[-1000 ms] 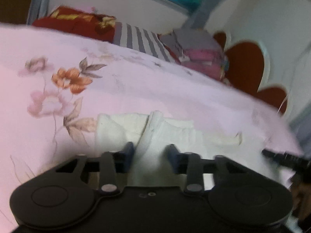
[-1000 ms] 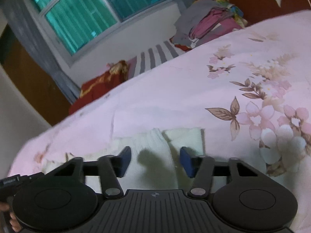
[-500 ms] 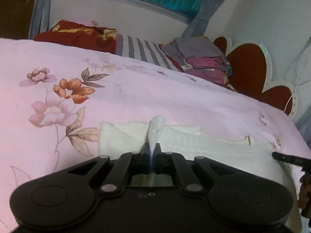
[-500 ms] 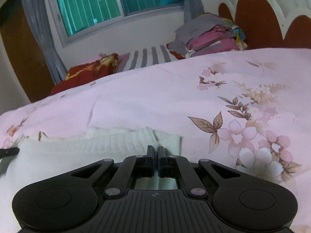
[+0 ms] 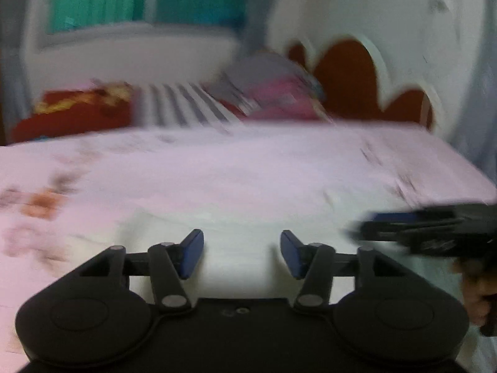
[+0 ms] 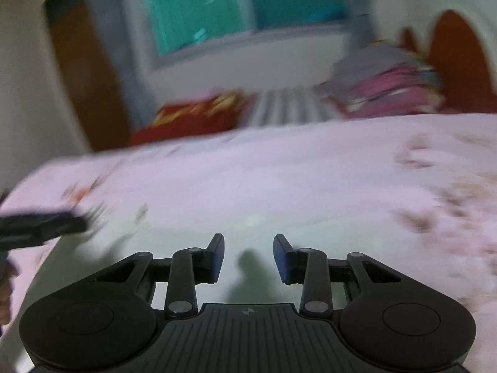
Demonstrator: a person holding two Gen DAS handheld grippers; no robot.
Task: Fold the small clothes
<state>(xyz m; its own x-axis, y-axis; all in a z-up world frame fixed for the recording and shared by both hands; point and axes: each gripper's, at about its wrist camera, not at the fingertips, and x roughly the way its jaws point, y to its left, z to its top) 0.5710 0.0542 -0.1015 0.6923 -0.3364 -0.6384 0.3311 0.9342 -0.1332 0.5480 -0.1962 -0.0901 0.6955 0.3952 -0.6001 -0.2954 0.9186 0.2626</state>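
Note:
A small white garment (image 5: pixel 242 239) lies flat on the pink floral bedsheet (image 5: pixel 217 168); both views are motion-blurred. My left gripper (image 5: pixel 241 253) hovers over the cloth, its jaws opening, with nothing pinched between the blue pads. In the left wrist view the right gripper (image 5: pixel 388 222) reaches in from the right edge, held by a hand (image 5: pixel 475 292). The white garment (image 6: pixel 248 239) also fills the near part of the right wrist view. My right gripper (image 6: pixel 248 256) is above it, jaws opening and holding nothing. There the left gripper (image 6: pixel 59 222) enters from the left.
A red patterned pillow (image 5: pixel 74 115), a striped pillow (image 5: pixel 183 105) and a stack of folded grey and pink clothes (image 5: pixel 273 90) sit at the far edge of the bed. A red and white scalloped headboard (image 5: pixel 357 74) stands at the right. A window (image 6: pixel 223 12) is behind.
Half a second ago both grippers were shut, pinching the white cloth. Now both have let go and stand open, and the garment lies flatter. Both views have swung and blurred.

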